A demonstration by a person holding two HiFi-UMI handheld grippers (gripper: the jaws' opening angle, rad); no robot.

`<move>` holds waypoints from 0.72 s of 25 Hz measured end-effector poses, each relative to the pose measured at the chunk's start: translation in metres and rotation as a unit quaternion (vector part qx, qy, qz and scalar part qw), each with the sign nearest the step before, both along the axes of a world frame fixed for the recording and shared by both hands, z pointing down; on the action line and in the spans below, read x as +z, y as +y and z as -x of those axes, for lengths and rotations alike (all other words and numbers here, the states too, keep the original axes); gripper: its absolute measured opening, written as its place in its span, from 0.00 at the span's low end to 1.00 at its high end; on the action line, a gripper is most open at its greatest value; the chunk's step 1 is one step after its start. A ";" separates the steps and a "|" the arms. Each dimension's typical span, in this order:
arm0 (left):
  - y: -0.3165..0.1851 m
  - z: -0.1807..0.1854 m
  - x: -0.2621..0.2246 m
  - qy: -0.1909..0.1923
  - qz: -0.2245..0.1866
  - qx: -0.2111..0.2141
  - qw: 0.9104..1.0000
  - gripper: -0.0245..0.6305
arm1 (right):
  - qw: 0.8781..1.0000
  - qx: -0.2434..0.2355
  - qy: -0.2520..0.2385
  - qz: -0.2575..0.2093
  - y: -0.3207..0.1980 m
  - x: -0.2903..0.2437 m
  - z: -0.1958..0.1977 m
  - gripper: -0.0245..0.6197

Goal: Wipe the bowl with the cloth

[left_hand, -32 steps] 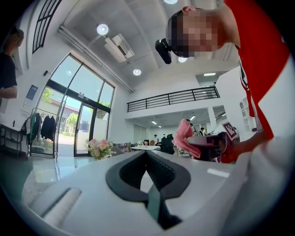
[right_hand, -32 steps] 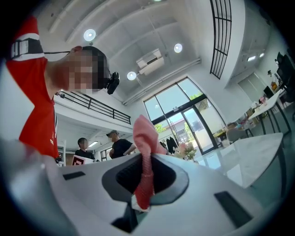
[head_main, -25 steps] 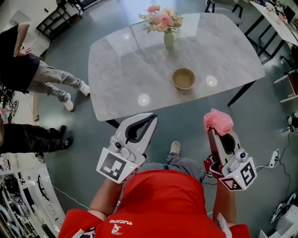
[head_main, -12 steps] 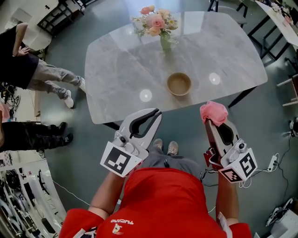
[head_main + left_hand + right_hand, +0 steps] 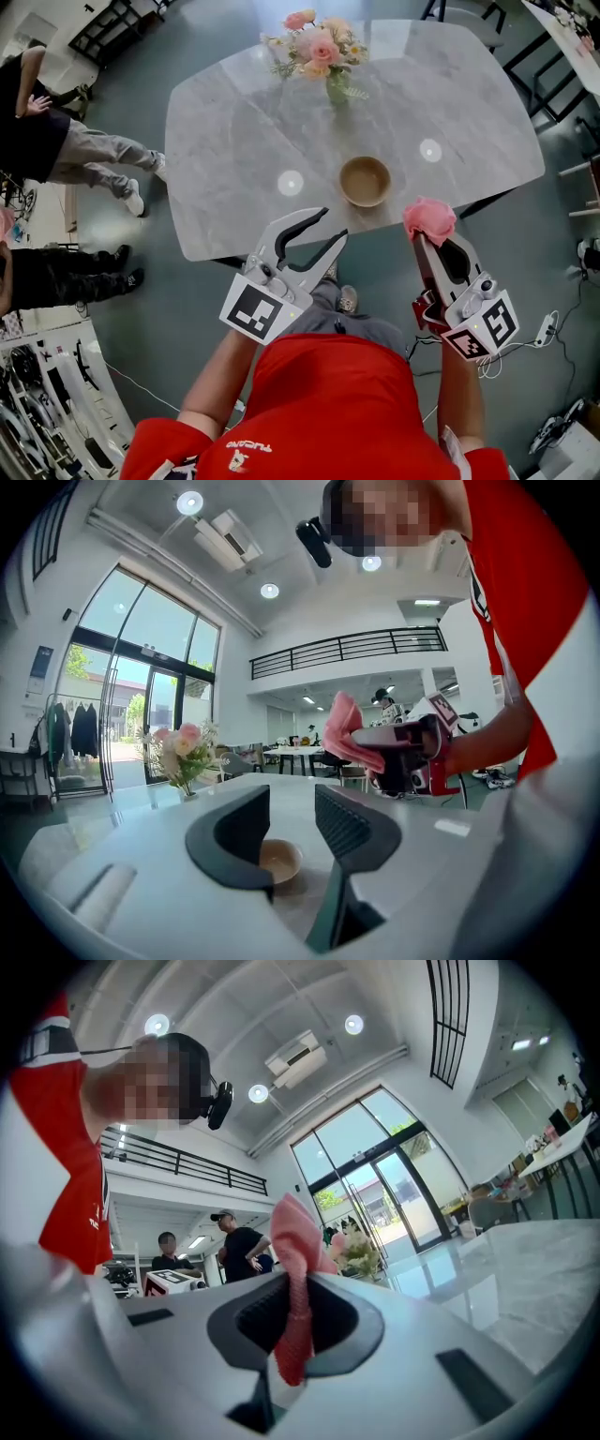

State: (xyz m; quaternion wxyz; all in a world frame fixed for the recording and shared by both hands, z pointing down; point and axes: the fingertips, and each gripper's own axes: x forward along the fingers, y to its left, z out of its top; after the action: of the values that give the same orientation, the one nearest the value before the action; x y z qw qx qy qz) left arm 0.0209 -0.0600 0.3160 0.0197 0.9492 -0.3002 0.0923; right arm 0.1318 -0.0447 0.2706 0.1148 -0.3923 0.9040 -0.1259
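The step in hand is the approach, and no wiping has begun. The right hand-held gripper (image 5: 427, 236) has its jaws pinched on the pink cloth (image 5: 429, 217). Its own view shows a fold clamped between the pads and the rest bunched above the tips. The left hand-held gripper (image 5: 335, 222) holds nothing. Its jaws are opening, and the gap between them frames only the bowl (image 5: 365, 180), which is further off. The bowl sits upright on the counter (image 5: 234, 141), near the edge, ahead of the left hand-held gripper's tips and ahead and to the left of the cloth. Neither hand-held gripper touches it. A vase of flowers (image 5: 323, 52) stands well beyond it, out of the working path. The next move probably calls for the left hand-held gripper to reach forward and close over the bowl's rim to steady it. The right one would then lower the bunched cloth into the hollow and rub it round the inside. A light bowl could skid on the smooth counter if it is pressed before it is braced.
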 end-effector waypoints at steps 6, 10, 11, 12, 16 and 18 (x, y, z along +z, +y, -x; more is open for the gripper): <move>-0.031 -0.009 0.027 -0.008 0.009 0.022 1.000 0.38 | 1.000 0.007 0.017 0.017 -0.032 0.015 0.004 0.07; -0.047 -0.016 0.040 -0.021 0.007 0.046 0.999 0.48 | 0.999 0.013 0.026 0.028 -0.049 0.021 0.008 0.07; -0.049 -0.017 0.043 -0.024 0.005 0.055 0.998 0.50 | 0.999 0.015 0.028 0.030 -0.053 0.022 0.009 0.07; -0.051 -0.019 0.047 -0.029 0.001 0.067 0.997 0.52 | 0.999 0.016 0.029 0.032 -0.056 0.023 0.011 0.07; -0.059 -0.025 0.071 -0.057 -0.004 0.106 0.993 0.62 | 0.998 0.024 0.036 0.040 -0.068 0.030 0.016 0.07; -0.062 -0.027 0.087 -0.071 0.006 0.113 0.991 0.68 | 0.998 0.029 0.042 0.044 -0.072 0.032 0.017 0.07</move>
State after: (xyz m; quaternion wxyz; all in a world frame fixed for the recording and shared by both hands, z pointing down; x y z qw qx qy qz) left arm 0.0475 -0.1217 0.4026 -0.0066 0.9678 -0.1913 0.1634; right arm 0.1149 -0.1166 0.3027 0.0629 -0.4276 0.8900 -0.1453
